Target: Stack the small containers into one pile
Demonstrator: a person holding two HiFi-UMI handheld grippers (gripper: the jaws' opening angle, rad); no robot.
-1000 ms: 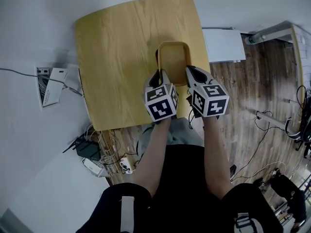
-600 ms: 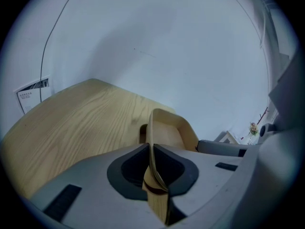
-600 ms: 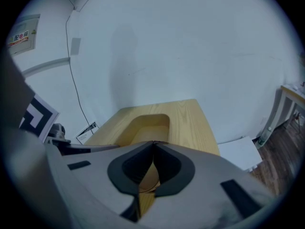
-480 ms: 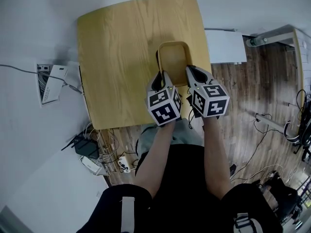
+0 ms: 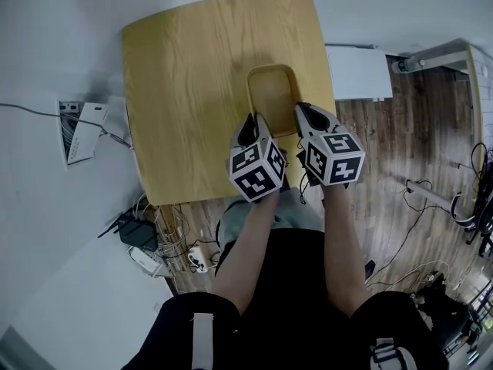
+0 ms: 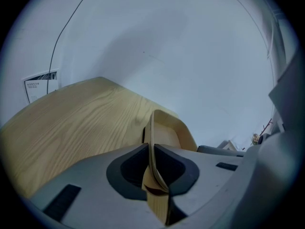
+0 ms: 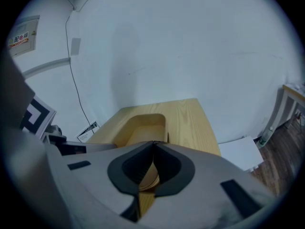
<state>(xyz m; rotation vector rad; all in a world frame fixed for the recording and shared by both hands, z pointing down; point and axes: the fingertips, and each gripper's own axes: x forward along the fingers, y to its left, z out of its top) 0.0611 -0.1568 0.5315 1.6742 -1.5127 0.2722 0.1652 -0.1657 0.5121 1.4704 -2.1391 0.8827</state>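
Note:
A tan rectangular container [image 5: 273, 91] sits on the wooden table [image 5: 192, 91], close to the table's near right edge. My left gripper [image 5: 250, 123] is at the container's near left corner. In the left gripper view the thin side wall [image 6: 153, 128] runs between the jaws of that gripper [image 6: 151, 146]; they are opening, and their tips still touch the wall. My right gripper [image 5: 301, 112] is at the near right corner. In the right gripper view its tips [image 7: 153, 142] meet on the rim of the container [image 7: 143, 128].
A white panel [image 5: 358, 72] lies just right of the table. A labelled white sheet [image 5: 81, 133] and a cable are at the left. A black box and plugs [image 5: 142, 237] lie below the table's near edge. A metal-legged frame [image 5: 439, 52] stands at the far right.
The left gripper's marker cube has tilted and shifted slightly left. The container's near end now lies a little lower on the table. The right gripper has stayed put.

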